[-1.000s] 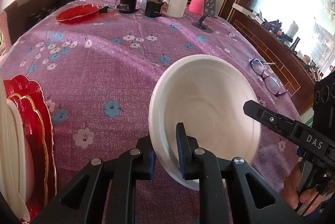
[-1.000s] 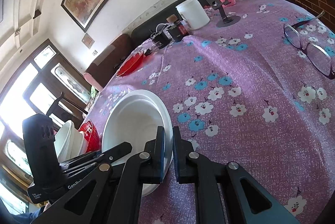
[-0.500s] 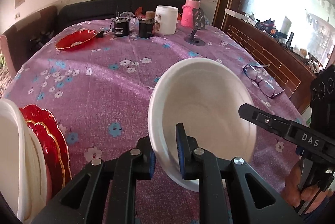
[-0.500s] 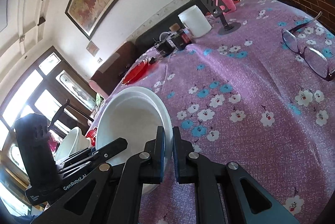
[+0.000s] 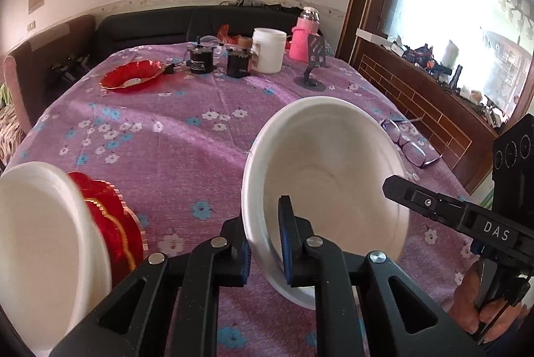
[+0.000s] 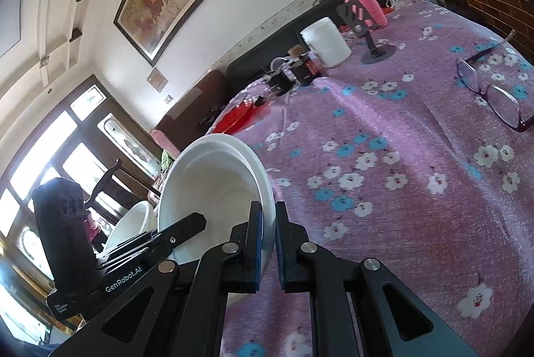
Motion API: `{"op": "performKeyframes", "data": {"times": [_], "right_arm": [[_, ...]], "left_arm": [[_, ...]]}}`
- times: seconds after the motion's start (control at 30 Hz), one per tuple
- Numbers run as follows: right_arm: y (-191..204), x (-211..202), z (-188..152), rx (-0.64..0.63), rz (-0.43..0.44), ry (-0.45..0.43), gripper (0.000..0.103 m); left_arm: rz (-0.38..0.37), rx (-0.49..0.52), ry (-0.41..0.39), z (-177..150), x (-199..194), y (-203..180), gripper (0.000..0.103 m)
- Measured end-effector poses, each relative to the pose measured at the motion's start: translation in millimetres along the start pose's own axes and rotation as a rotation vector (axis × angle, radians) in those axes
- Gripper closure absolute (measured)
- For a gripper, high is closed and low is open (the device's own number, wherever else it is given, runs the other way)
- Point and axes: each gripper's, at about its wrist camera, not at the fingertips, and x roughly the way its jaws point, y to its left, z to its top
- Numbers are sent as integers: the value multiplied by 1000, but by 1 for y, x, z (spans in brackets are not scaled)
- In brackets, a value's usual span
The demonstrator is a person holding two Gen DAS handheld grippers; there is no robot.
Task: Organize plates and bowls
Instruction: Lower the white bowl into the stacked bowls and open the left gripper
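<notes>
A white bowl [image 5: 330, 180] is held up above the purple flowered tablecloth [image 5: 173, 150] by both grippers. My left gripper [image 5: 265, 243] is shut on its left rim. My right gripper [image 6: 268, 233] is shut on its right rim; the bowl also shows in the right wrist view [image 6: 213, 190]. A second white bowl [image 5: 43, 243] stands at the near left beside a stack of red plates [image 5: 113, 230]. A lone red plate [image 5: 131, 77] lies at the far left of the table.
Two dark jars [image 5: 202, 59], a white tub [image 5: 268, 49], a pink bottle [image 5: 305, 36] and a phone stand [image 5: 313, 69] stand at the table's far edge. Glasses [image 5: 407, 143] lie at the right. A wooden sideboard [image 5: 434, 96] runs along the right.
Both grippers have lifted the white bowl higher above the table. The white bowl and red plates at the left have come further into the left wrist view.
</notes>
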Motion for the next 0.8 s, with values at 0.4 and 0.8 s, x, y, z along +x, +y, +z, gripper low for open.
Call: {"op": "performKeyframes", "data": {"times": [0.4,0.8], "right_arm": [[67,18,5,-67,108,57,94],[129,74,1,-108,205,179,94]], "left_arm": [[37,-85,-89,-1,-67,49,89],[133,-203,-127,-14,-112,110,89]]}}
